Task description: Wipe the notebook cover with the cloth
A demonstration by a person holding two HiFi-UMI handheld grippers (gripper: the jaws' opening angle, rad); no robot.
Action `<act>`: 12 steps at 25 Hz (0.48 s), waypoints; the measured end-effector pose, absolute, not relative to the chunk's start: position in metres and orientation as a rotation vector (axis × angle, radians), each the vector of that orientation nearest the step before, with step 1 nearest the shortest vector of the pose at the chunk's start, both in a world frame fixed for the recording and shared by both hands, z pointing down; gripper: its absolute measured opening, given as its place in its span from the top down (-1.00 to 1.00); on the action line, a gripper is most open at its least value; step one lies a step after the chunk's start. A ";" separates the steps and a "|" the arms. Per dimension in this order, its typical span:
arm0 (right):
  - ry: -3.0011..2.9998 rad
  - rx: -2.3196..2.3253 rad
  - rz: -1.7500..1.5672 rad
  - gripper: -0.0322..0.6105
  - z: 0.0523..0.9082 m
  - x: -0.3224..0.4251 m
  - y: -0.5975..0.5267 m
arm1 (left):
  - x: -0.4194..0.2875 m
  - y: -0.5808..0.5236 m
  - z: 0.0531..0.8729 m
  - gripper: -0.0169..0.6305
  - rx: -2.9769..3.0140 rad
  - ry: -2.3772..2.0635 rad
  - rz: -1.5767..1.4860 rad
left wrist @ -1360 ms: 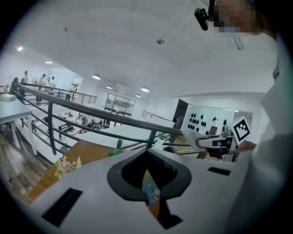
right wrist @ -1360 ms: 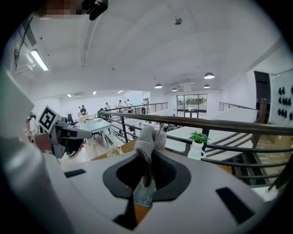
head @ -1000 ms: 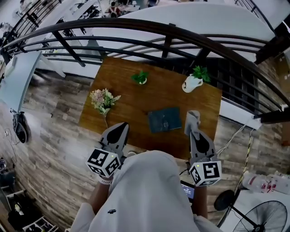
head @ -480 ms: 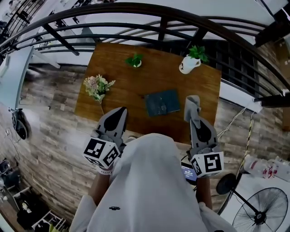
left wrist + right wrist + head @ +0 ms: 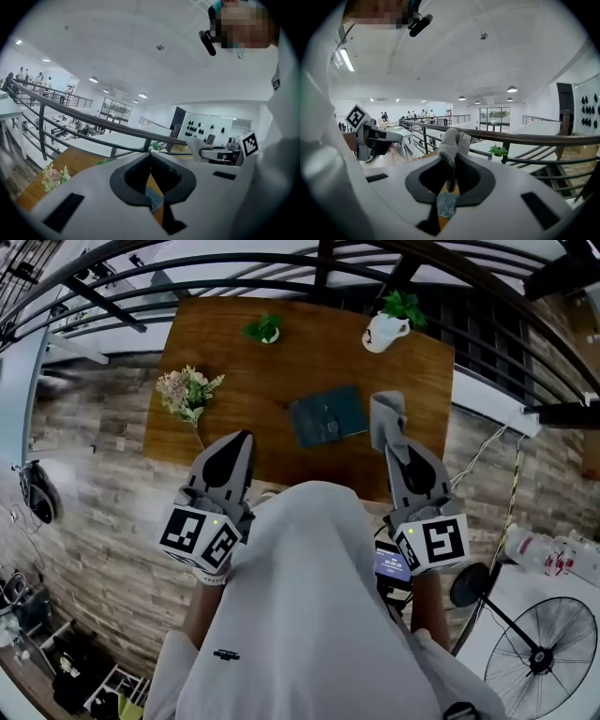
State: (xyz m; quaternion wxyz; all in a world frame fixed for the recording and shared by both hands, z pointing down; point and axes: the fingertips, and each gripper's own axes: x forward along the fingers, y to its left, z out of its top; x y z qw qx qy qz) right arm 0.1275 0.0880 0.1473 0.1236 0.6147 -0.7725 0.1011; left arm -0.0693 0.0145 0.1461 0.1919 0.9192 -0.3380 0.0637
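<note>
R claw (image 5: 390,432) pinches cloth (image 5: 384,412) over bench's (image 5: 234,352) near edge beside notebook (image 5: 326,416), prob. ready to wipe; L claw (image 5: 238,439) closed, empty.

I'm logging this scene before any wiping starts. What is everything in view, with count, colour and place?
Rectangular wooden table: one, brown, centre, next to the railing.
Flat rectangular notebook: one, dark blue-grey, on the table, right of centre.
Folded cloth: one, grey, clamped in the right gripper, by the notebook's right edge.
Ceramic pot with a leafy plant: one, white with green, far right corner of the table.
Small potted plant: one, green, far edge of the table.
Dried flower bunch: one, pale pink and green, left side of the table.
Metal railing: one, black, beyond the table.
Floor fan: one, black, lower right.
Left gripper: grey, shut, empty, at the near table edge.
Right gripper: grey, shut on the cloth.
</note>
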 end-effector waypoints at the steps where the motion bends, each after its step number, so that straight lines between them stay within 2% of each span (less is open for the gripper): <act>1: -2.252 1.791 0.294 0.79 0.147 0.127 0.087 | -0.068 0.015 0.146 0.89 2.580 -0.945 0.180; 12: -2.247 1.796 0.303 0.79 0.149 0.122 0.085 | -0.063 0.017 0.147 0.89 2.584 -0.919 0.192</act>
